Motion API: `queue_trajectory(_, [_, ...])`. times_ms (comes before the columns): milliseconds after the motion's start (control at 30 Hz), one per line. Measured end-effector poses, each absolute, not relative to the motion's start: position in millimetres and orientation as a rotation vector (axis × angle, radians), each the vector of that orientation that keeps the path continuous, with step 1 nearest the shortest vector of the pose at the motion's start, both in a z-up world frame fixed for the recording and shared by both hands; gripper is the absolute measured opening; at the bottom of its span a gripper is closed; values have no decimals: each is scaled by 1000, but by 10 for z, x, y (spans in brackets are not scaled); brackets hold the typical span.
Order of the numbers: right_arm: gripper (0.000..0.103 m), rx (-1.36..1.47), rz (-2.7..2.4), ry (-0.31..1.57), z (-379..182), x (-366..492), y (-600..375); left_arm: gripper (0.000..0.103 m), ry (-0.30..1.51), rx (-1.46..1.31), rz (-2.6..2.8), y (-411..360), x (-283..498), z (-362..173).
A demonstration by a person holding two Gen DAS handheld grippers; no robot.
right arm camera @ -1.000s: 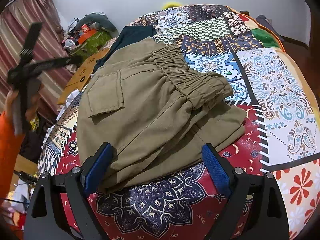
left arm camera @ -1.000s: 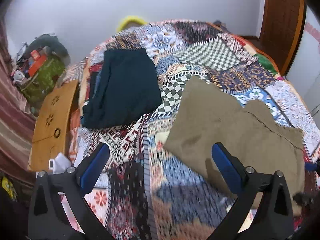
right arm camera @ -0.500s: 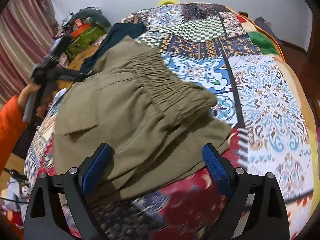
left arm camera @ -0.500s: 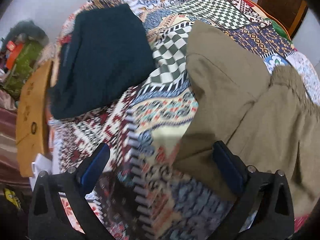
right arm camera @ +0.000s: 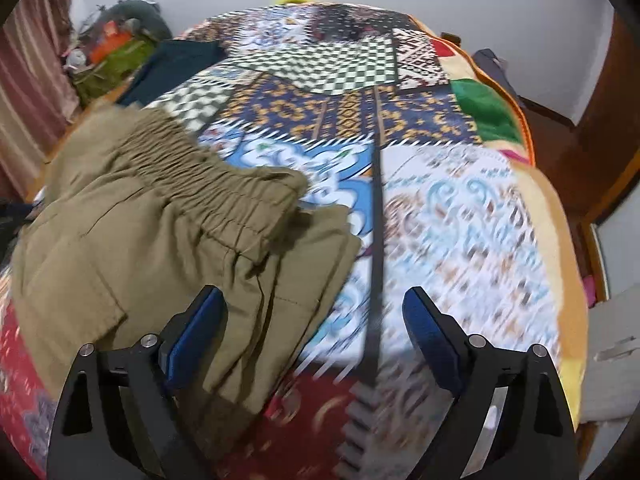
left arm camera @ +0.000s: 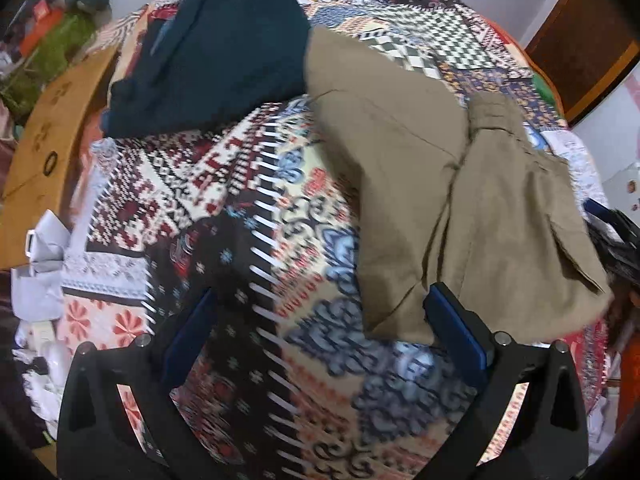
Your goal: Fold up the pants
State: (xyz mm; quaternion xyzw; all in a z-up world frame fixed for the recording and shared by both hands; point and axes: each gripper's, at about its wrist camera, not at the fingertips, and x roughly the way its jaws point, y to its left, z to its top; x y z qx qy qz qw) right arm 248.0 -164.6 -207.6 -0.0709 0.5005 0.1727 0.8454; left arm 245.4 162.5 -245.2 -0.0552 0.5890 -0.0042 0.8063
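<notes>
The bed's patchwork quilt [left arm camera: 248,184] fills both views, and the olive pants [left arm camera: 460,184] lie on it already doubled into a thick bundle, gathered elastic waistband [right arm camera: 208,184] on top. A folded dark teal garment [left arm camera: 216,48] sits ahead and to the left of the left claw, touching the far corner of the pants.

The left claw [left arm camera: 324,336] stands wide and holds nothing; its right finger hangs over the near left corner of the pants, while its left finger is over bare quilt. The right claw [right arm camera: 316,336] also holds nothing and its jaws have just been closing a little, though they are still wide. Its left finger is over the near right edge of the bundle; bare quilt lies between the fingers.

To my eye the step in hand is taking both near corners for one more fold. It would go best if each claw shifted inward until the stacked layers sit between its fingers, then pinched every layer together. Catching only the top layer would likely pull the bundle apart.
</notes>
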Motion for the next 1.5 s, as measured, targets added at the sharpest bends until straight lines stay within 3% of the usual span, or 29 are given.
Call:
queue_trajectory(100, [79,-140,368,1052,-1987,2488,-1649,103,1214,-62,10,1528,2398,-2381])
queue_trajectory(267, [79,-51,447,990,-1705,2356,-1654,103,1111,55,26,1457,2410,-2089])
queue_trajectory(500, [80,116,567,937,-1460,2375,-1410,103,1000,-49,-118,1278,2804,-1711])
queue_trajectory(667, [80,106,618,983,-1592,2481,-1116,103,1065,-57,-191,1068,3126,-1906])
queue_trajectory(833, [78,56,609,1111,-1998,2555,-1011,103,1218,-32,-165,1119,3309,-2422])
queue_trajectory(1000, [76,36,634,1094,-2024,2411,-1139,103,1152,111,-129,1105,3069,-2435])
queue_trajectory(1500, [76,60,483,1101,-2063,2053,-1682,103,1117,44,70,1777,2396,-2381])
